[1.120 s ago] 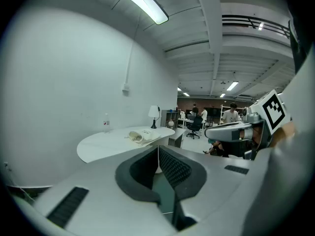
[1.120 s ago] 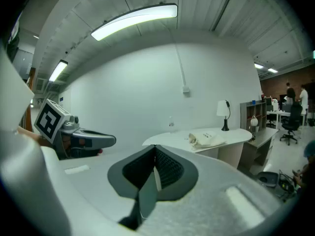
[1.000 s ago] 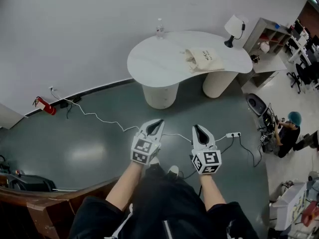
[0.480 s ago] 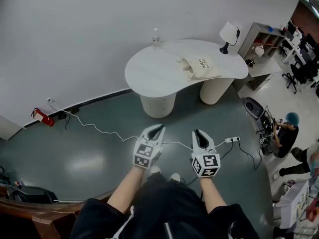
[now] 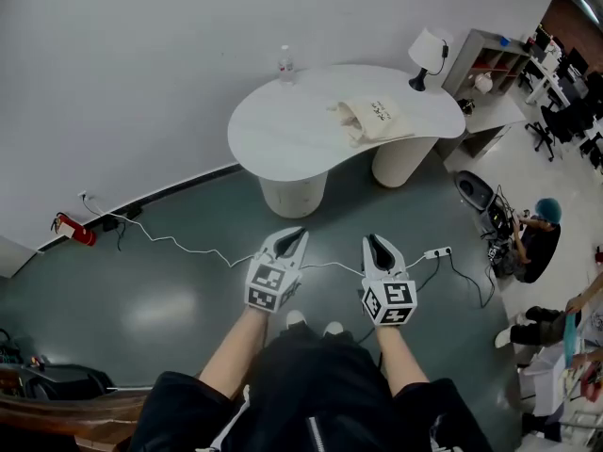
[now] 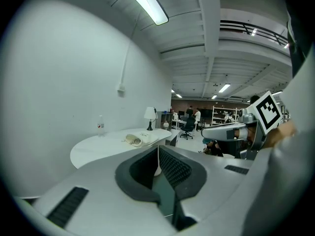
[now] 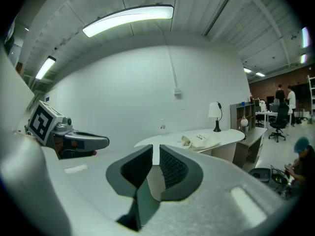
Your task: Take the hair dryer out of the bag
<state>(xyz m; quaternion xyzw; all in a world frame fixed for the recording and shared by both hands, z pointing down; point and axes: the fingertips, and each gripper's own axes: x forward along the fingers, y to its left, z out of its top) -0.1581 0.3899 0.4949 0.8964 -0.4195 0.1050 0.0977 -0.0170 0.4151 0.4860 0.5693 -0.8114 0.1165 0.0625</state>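
My right gripper [image 5: 375, 241] had just opened a little, leaving a narrow gap with nothing in it. My left gripper [image 5: 295, 234] was closed and empty. The white table [image 5: 273, 135] had shifted slightly in the head view, so I judged I was only approaching. The bag [image 5: 373, 119] lay on it, well apart from both grippers. The hair dryer did not show and was probably inside. Around the table were a green floor [image 5: 170, 295] and a white wall [image 5: 141, 55].

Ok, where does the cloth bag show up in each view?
Head view: the cloth bag lies upper centre-right, on the white table.
Left gripper view: cloth bag small, left of centre, on the tabletop.
Right gripper view: cloth bag right of centre, on the tabletop.
Shared landmark: the white-shaded lamp, just right of the bag in all three.
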